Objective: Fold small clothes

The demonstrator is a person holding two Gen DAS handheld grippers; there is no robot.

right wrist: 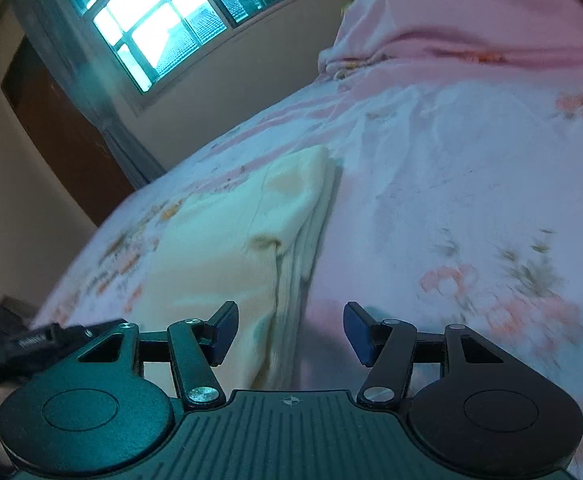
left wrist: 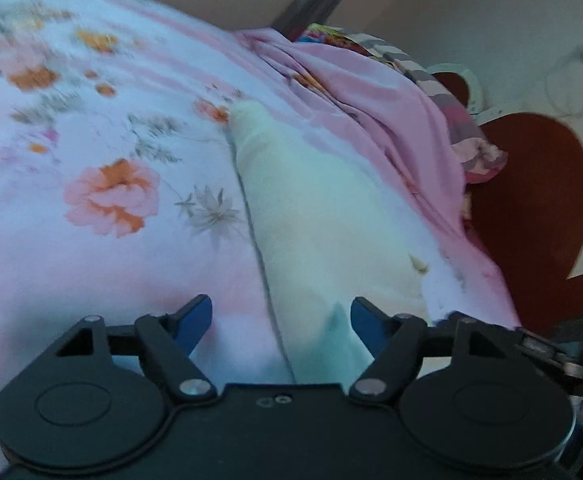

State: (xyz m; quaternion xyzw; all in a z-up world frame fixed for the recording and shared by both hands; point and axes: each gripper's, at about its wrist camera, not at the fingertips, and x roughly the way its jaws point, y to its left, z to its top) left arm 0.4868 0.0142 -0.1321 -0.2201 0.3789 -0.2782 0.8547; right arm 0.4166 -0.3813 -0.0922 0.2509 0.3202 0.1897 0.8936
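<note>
The cream cloth (left wrist: 311,220) lies folded on the flowery bed sheet (left wrist: 103,184). It runs from the left claw (left wrist: 281,320) up toward 12 o'clock. Both claws are spread wide and hold nothing. The right claw (right wrist: 289,330) probably hovers over its near edge. No writing is readable.

Floral bedsheet (left wrist: 103,128) smeared by motion blur, print unreadable towards the left edge. Near end of the cream garment (left wrist: 315,248) hidden behind gripper housing. Window (right wrist: 163,20) cut off by the top edge.
</note>
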